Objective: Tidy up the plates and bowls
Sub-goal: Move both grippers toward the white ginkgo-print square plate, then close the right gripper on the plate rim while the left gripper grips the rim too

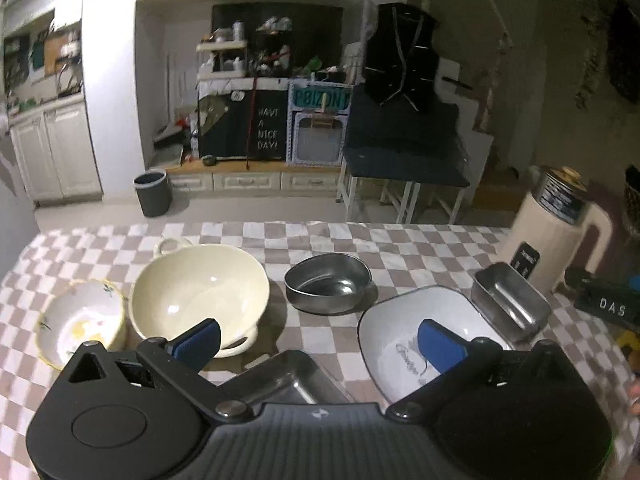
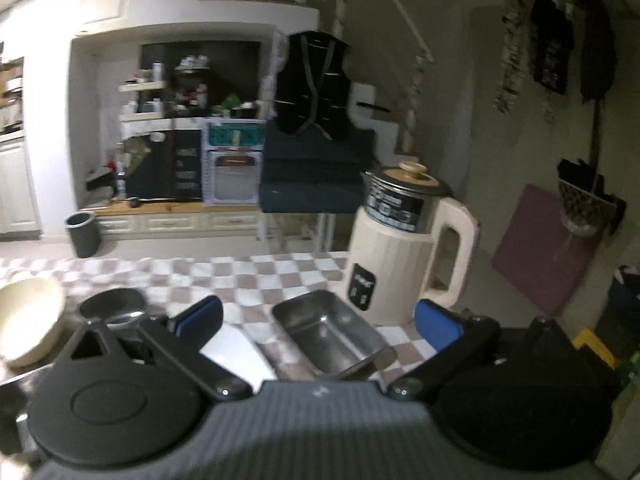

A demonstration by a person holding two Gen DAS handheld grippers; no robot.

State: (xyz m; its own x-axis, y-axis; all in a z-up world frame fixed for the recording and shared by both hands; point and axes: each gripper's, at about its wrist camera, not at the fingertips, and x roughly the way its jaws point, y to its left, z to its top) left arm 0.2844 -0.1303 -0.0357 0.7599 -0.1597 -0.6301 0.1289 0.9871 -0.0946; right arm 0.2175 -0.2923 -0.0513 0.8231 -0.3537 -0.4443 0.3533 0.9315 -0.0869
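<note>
On the checkered tablecloth (image 1: pixel 320 240) stand a large cream bowl with handles (image 1: pixel 199 289), a small floral bowl (image 1: pixel 82 316) to its left, a round steel bowl (image 1: pixel 327 283), a white square dish with script (image 1: pixel 416 334), and a rectangular steel tin (image 1: pixel 509 300). Another steel tin (image 1: pixel 286 380) lies close under my left gripper (image 1: pixel 320 344), which is open and empty above the table. My right gripper (image 2: pixel 318 326) is open too, hovering over the steel tin (image 2: pixel 330 334), with the white dish (image 2: pixel 236 352), the steel bowl (image 2: pixel 112 304) and the cream bowl (image 2: pixel 28 324) to its left.
A cream electric jug (image 2: pixel 404 248) stands at the table's right, beside the tin. A small black sign reading DAS (image 1: pixel 610 308) sits at the right edge. Beyond the table are a grey bin (image 1: pixel 153 193), a dark folding table (image 1: pixel 404 152) and white cabinets.
</note>
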